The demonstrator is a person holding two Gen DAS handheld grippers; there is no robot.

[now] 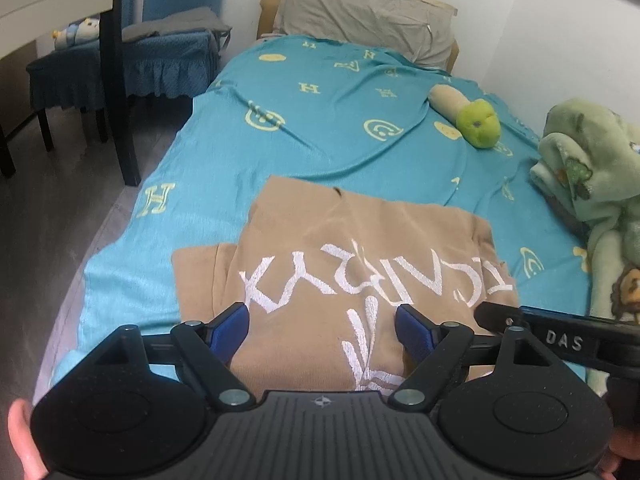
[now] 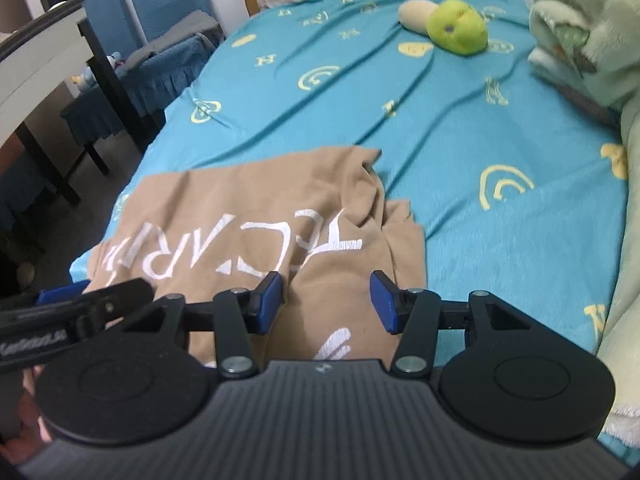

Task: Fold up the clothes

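Observation:
A tan T-shirt with white lettering lies partly folded on the teal bedspread, one sleeve sticking out at the left. My left gripper is open, its blue pads just above the shirt's near part. The right gripper's black body shows at the lower right of that view. In the right wrist view the shirt lies bunched along its right edge, and my right gripper is open over its near right part. The left gripper shows at the left there.
A green and beige plush toy lies further up the bed. A green fleece blanket is heaped at the right edge. A grey pillow leans at the headboard. Blue-covered chairs and a dark table stand left of the bed.

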